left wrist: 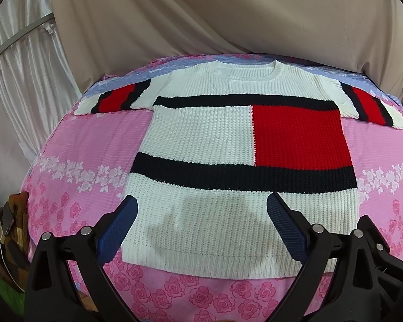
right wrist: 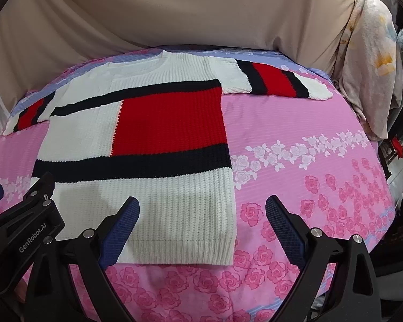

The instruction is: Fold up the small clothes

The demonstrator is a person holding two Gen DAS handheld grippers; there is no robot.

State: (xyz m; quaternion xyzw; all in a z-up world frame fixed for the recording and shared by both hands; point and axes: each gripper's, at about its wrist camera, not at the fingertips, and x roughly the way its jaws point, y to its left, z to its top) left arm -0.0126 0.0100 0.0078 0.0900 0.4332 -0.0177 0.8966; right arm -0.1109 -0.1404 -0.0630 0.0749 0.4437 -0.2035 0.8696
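the knit sweater (left wrist: pixel 228 161) lies flat and face up on the pink floral bedsheet (left wrist: pixel 75 139), neckline at the far side, hem nearest me. both short sleeves (right wrist: pixel 276 80) are spread outward. no fold is visible anywhere, so i judge the task not yet begun: sleeves, sides and body all remain to be folded.

my left gripper (left wrist: pixel 201 225) hangs low over the hem, fingers spread wide, nothing between them. my right gripper (right wrist: pixel 201 225) is just beside it, straddling the sweater's right bottom corner, likewise spread and empty. whether either touches the fabric, i cannot tell.
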